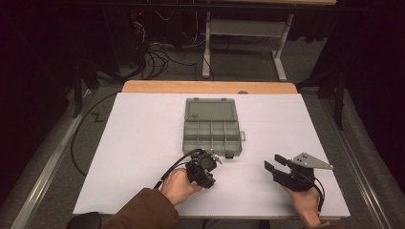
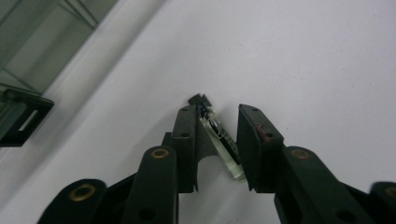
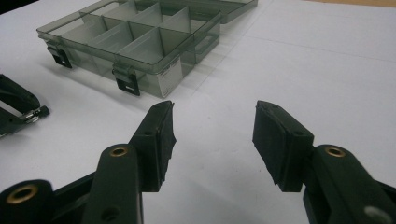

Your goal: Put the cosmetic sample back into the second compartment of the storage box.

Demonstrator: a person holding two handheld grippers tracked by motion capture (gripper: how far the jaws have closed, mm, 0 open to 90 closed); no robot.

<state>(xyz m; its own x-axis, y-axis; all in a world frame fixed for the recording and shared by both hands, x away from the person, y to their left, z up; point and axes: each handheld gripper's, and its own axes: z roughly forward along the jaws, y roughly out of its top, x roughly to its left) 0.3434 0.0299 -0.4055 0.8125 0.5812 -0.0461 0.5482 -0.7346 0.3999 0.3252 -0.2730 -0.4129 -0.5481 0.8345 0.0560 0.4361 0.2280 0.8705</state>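
Observation:
A small clear piece with a dark core lies slantwise on the white sheet between the jaws of my left gripper. Its far end rests against the left pad; a gap shows between most of its length and the right pad. From above, the left gripper points at the near edge of an open grey compartment box. My right gripper hovers low at the right, open, nothing between its jaws. The box lies ahead of it to the left.
The box's lid is folded back flat and its dividers stand bare; black latches hang on its near wall. A white sheet covers the wooden table. Cables and a desk frame lie on the floor beyond.

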